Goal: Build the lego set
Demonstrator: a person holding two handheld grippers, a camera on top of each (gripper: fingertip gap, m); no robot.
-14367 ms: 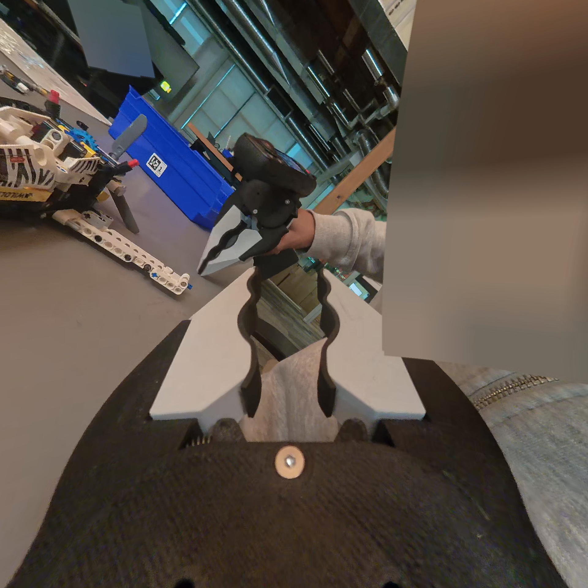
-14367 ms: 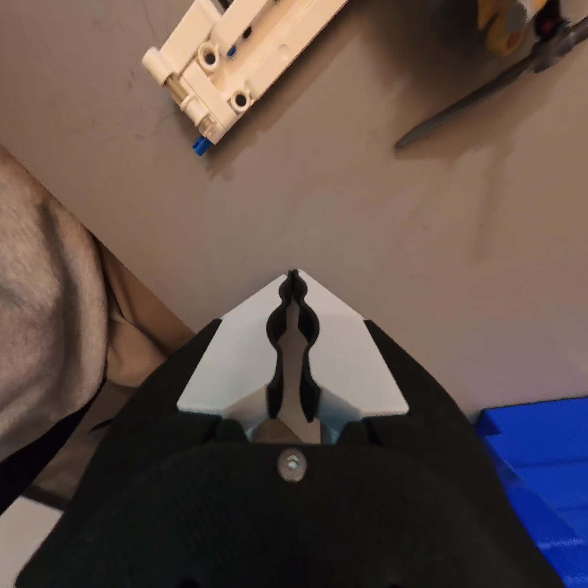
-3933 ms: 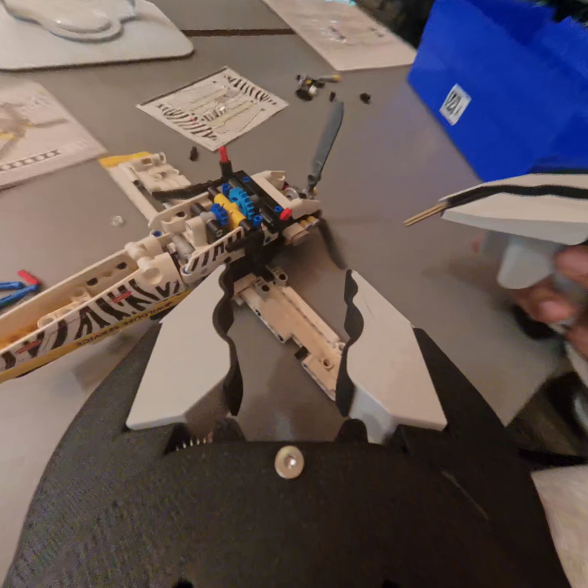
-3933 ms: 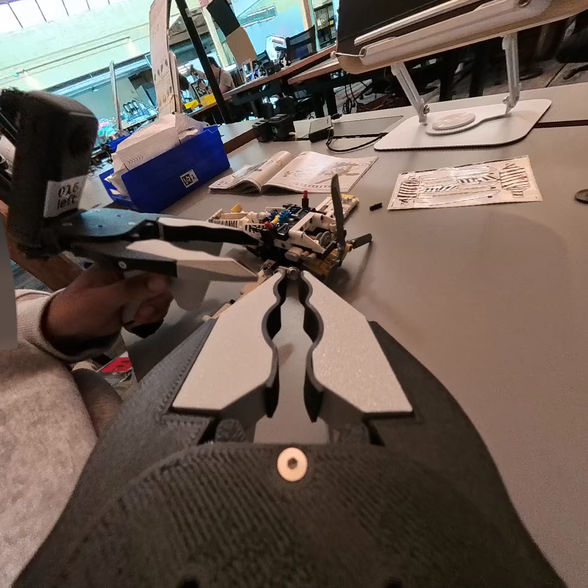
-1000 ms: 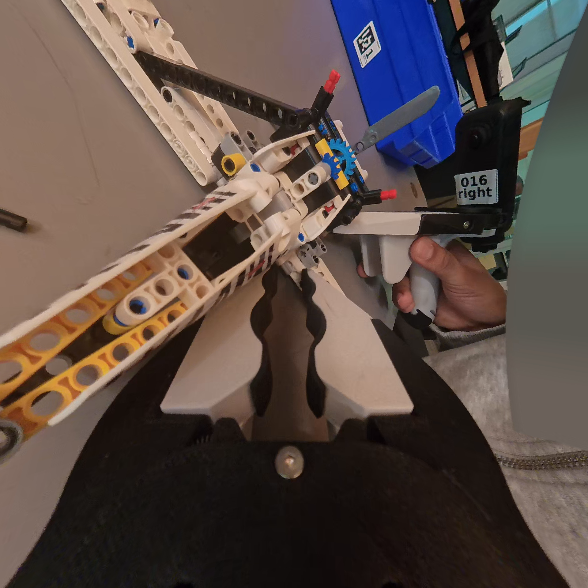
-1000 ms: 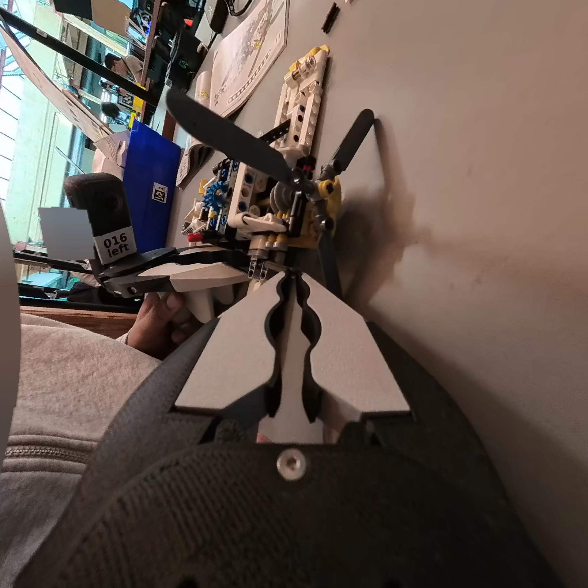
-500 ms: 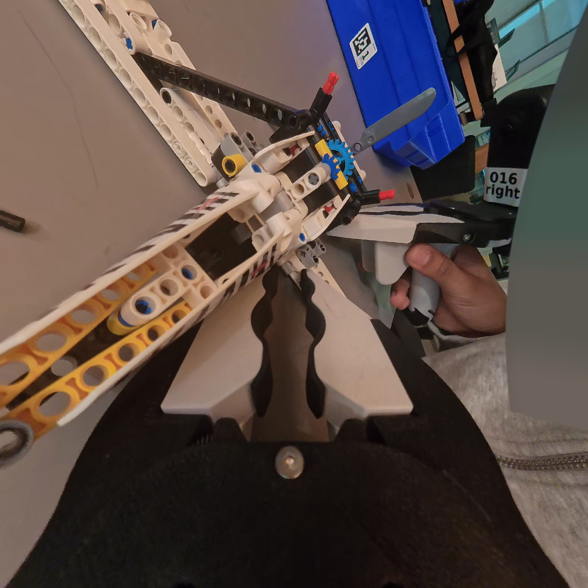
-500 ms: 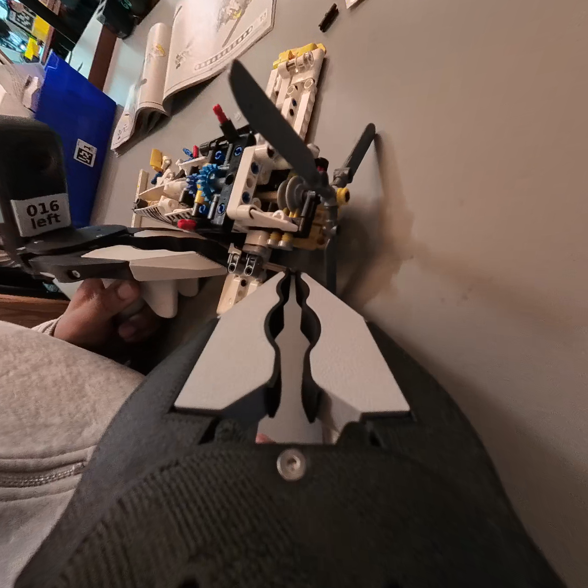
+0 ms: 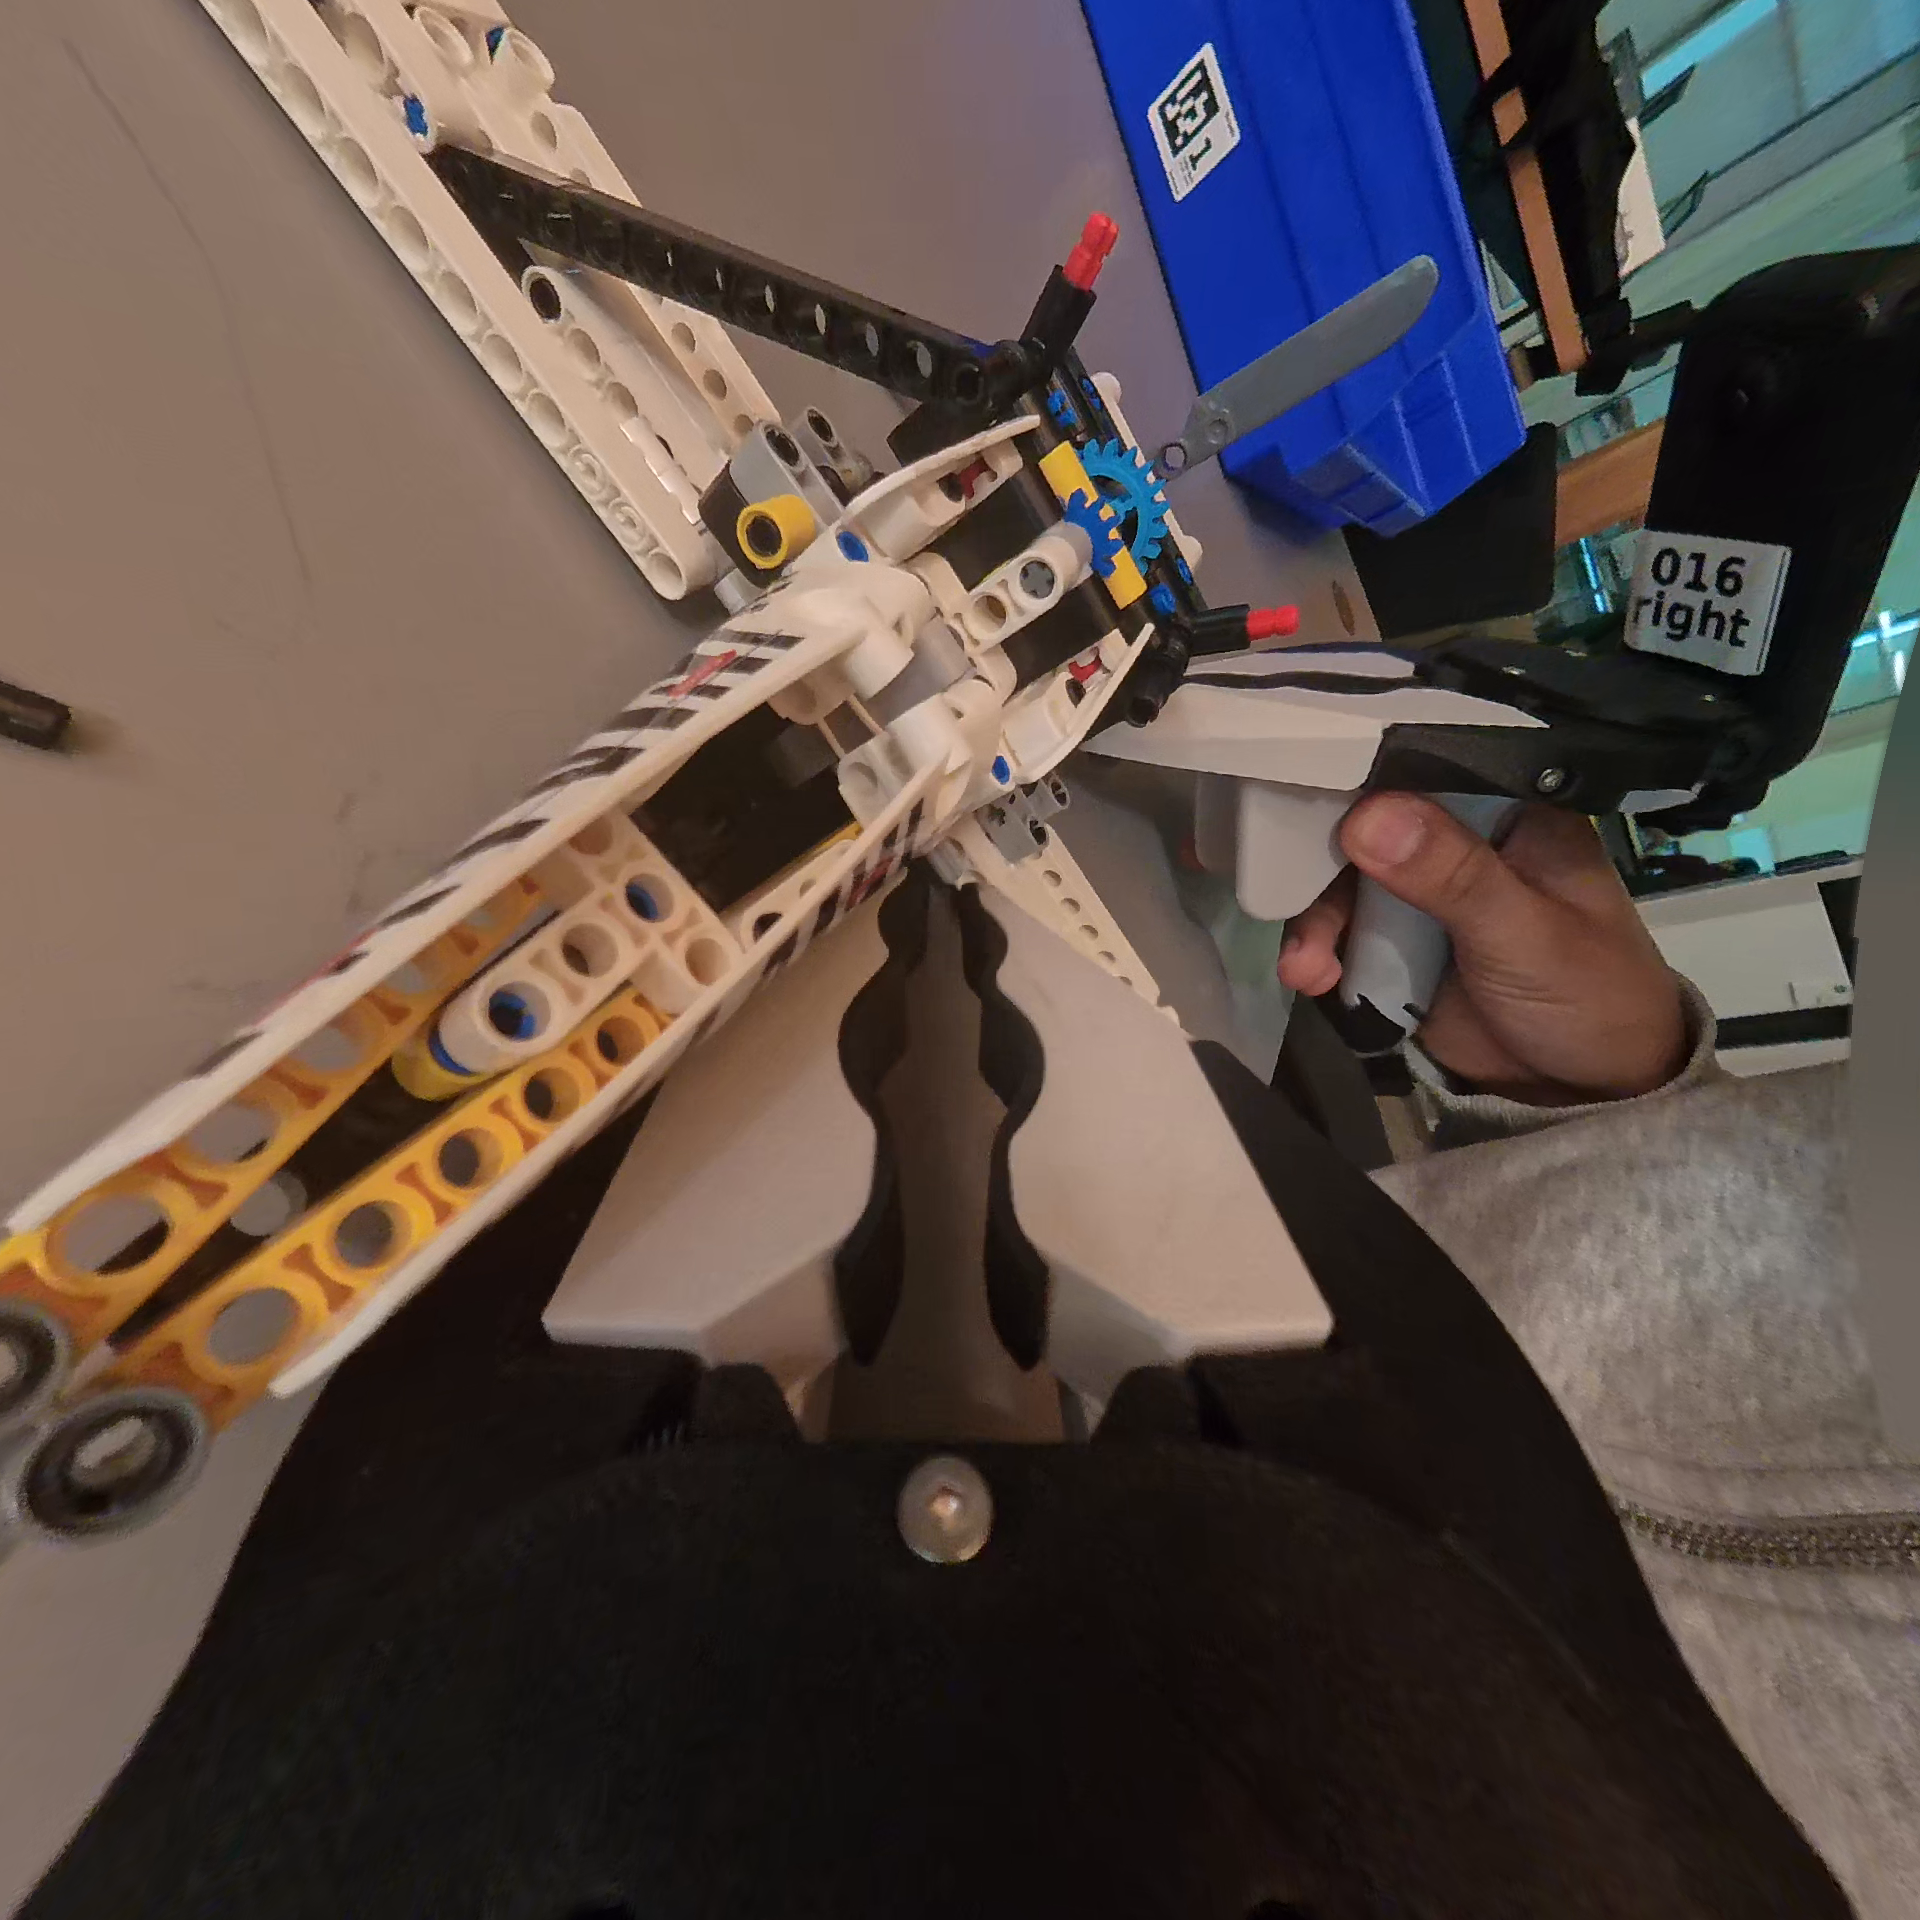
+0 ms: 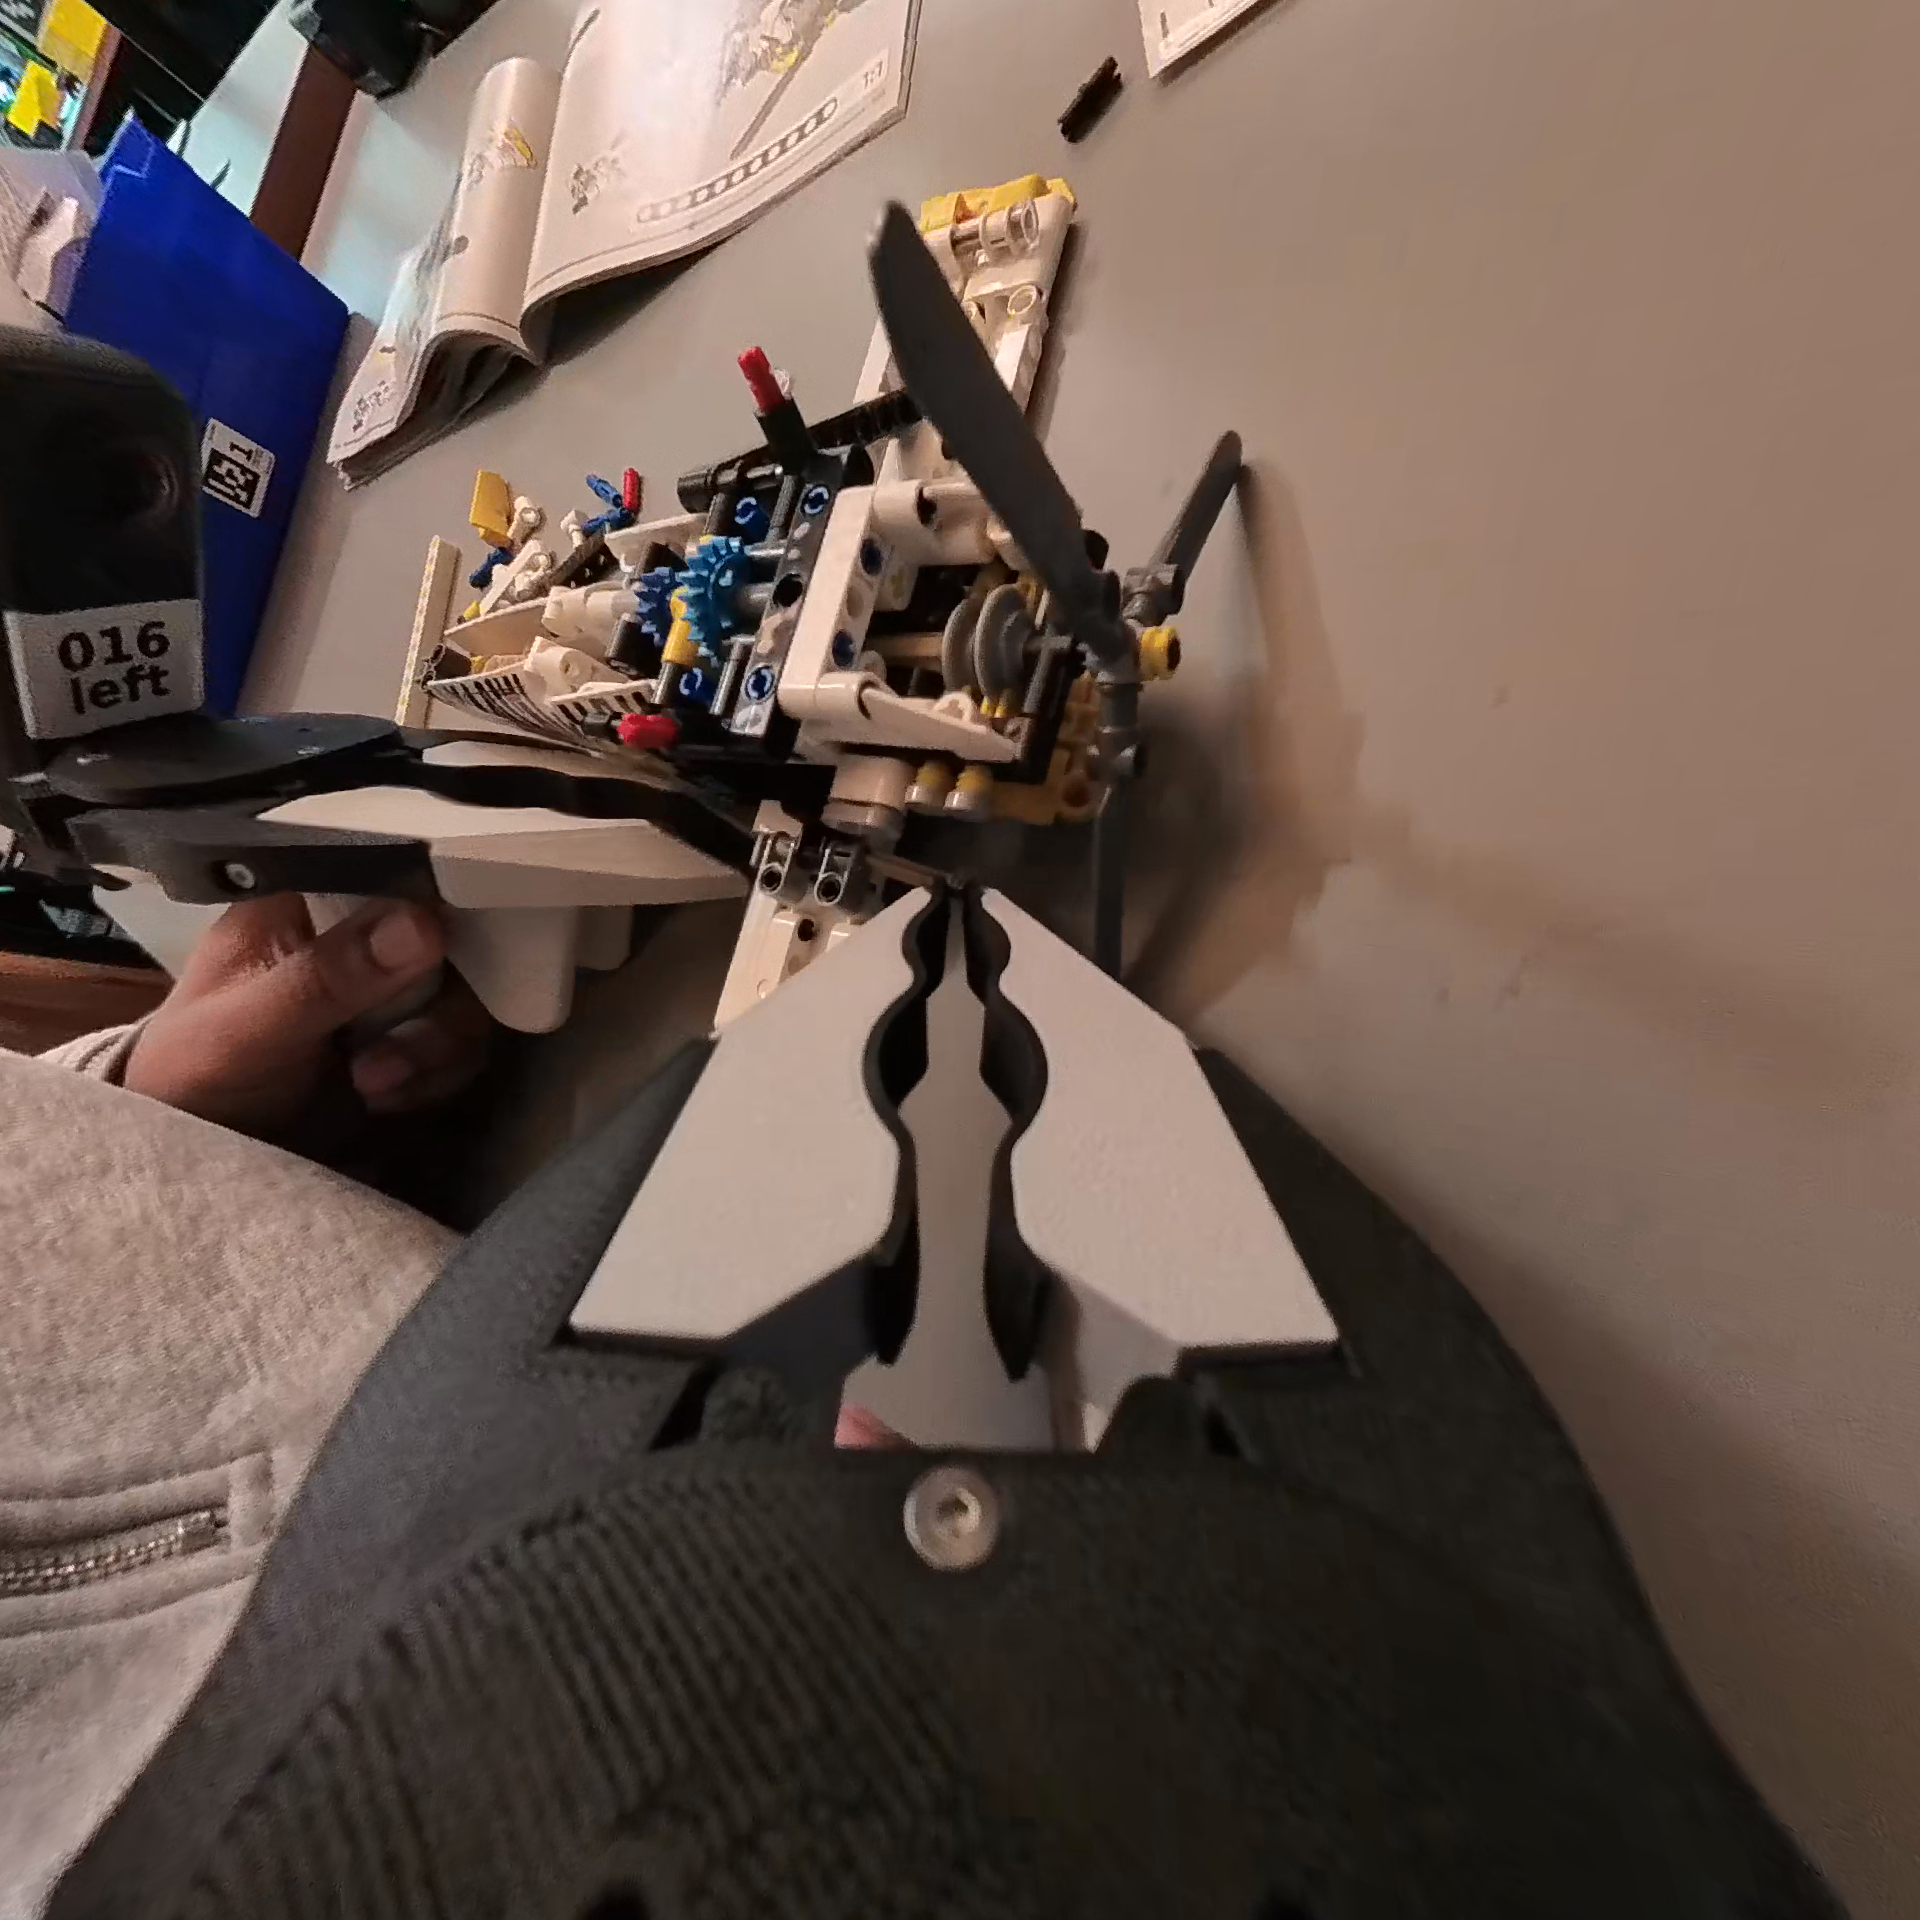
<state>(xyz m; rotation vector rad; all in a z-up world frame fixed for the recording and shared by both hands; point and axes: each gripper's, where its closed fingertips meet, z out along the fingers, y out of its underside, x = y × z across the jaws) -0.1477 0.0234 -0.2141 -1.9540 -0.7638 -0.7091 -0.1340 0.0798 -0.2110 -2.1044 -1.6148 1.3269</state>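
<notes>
The lego plane model [image 9: 831, 644], white with zebra stripes, yellow beams and blue gears, lies tilted on the grey table [image 10: 1558, 520]. My left gripper [image 9: 940, 896] is shut on the model's underside, at the grey connectors by the white wing beam. It also shows in the right wrist view [image 10: 748, 821], lying flat under the model [image 10: 831, 644]. My right gripper [image 10: 948, 896] is shut on a thin axle that runs into the model's underside. In the left wrist view its tips [image 9: 1132, 717] touch the model's side. A grey propeller blade [image 10: 966, 384] sticks up at the nose.
A blue bin [image 9: 1299, 208] stands behind the model. An open instruction booklet [image 10: 665, 156] lies at the back, with a loose black pin [image 10: 1088, 99] near it. Several small loose parts [image 10: 540, 520] lie beyond the model. A person's hand and grey sleeve [image 9: 1558, 1195] are close.
My right gripper has rolled while its tips stay at the model's side. The propeller blade has turned in the right wrist view. Both grippers stay shut.
</notes>
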